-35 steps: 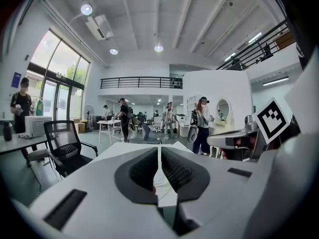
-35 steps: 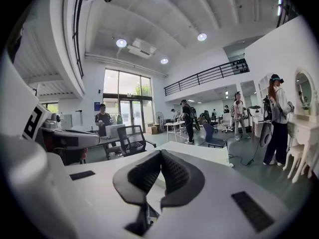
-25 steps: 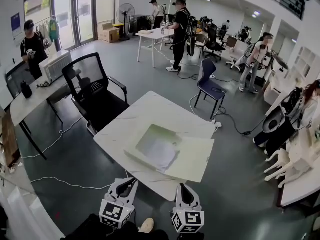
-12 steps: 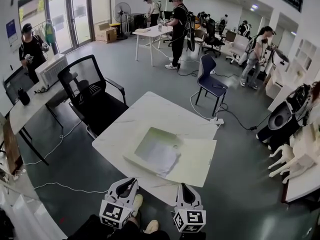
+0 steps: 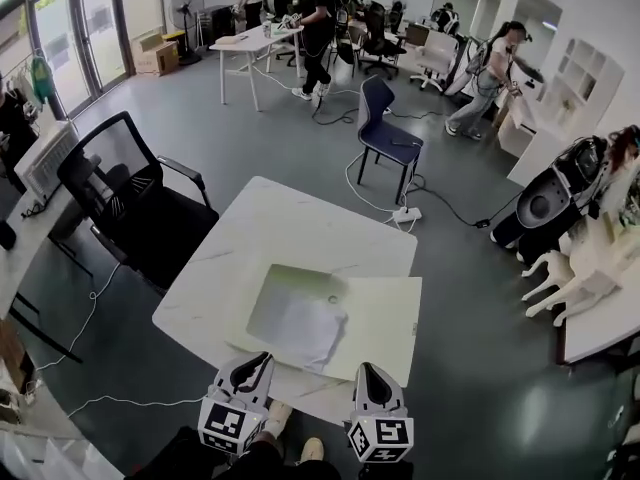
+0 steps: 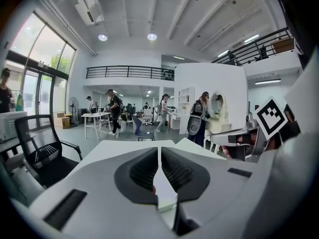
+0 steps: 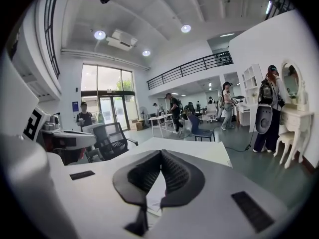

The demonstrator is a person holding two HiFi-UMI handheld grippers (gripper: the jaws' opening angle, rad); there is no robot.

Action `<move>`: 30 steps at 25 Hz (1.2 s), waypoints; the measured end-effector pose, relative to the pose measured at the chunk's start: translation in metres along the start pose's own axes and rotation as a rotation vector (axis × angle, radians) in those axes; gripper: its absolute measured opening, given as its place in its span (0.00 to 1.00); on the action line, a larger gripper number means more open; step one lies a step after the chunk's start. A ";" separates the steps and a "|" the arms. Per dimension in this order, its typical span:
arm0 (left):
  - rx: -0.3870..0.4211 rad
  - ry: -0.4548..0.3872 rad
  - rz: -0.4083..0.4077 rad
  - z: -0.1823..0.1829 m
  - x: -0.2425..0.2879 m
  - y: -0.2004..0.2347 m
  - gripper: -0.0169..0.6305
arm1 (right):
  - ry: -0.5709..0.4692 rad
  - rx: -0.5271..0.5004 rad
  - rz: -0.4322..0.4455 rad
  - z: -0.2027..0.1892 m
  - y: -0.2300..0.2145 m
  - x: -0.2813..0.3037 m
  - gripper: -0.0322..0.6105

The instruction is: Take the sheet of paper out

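Sheet of paper lies in a pale-green folder by the counter's near edge. We judge it light, floppy, easily creased, best pinched at its nearest corner. Left tongs and right tongs are pressed together, empty.

Access to table
Far half of table bare. Folder covers the near right corner; chair stands beside the left edge.
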State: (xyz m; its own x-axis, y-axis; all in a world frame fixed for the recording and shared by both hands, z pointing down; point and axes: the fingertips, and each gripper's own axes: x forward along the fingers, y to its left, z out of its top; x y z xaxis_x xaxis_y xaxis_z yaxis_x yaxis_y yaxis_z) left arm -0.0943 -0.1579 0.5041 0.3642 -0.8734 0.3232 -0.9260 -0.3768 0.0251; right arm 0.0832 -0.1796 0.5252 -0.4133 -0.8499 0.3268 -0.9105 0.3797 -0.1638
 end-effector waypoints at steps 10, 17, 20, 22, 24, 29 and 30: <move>-0.028 0.110 -0.114 -0.029 0.092 0.054 0.09 | 0.110 0.042 -0.076 -0.035 -0.011 0.092 0.08; -0.047 0.201 -0.182 -0.069 0.139 0.075 0.09 | 0.186 0.075 -0.109 -0.068 -0.018 0.138 0.08; -0.052 0.229 -0.194 -0.082 0.158 0.083 0.09 | 0.239 0.073 -0.121 -0.087 -0.024 0.155 0.08; -0.051 0.240 -0.201 -0.087 0.169 0.089 0.09 | 0.267 0.074 -0.127 -0.097 -0.028 0.166 0.08; -0.055 0.252 -0.209 -0.093 0.177 0.093 0.09 | 0.295 0.079 -0.132 -0.105 -0.033 0.175 0.08; -0.076 0.271 -0.229 -0.102 0.187 0.097 0.09 | 0.350 0.124 -0.134 -0.122 -0.040 0.194 0.08; -0.078 0.273 -0.231 -0.102 0.189 0.098 0.09 | 0.358 0.142 -0.127 -0.125 -0.041 0.198 0.12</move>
State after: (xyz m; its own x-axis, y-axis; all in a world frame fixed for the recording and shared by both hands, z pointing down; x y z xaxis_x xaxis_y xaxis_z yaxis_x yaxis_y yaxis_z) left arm -0.1267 -0.3283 0.6641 0.5346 -0.6496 0.5406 -0.8309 -0.5209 0.1957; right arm 0.0366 -0.3175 0.7123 -0.3000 -0.6966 0.6518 -0.9537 0.2048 -0.2201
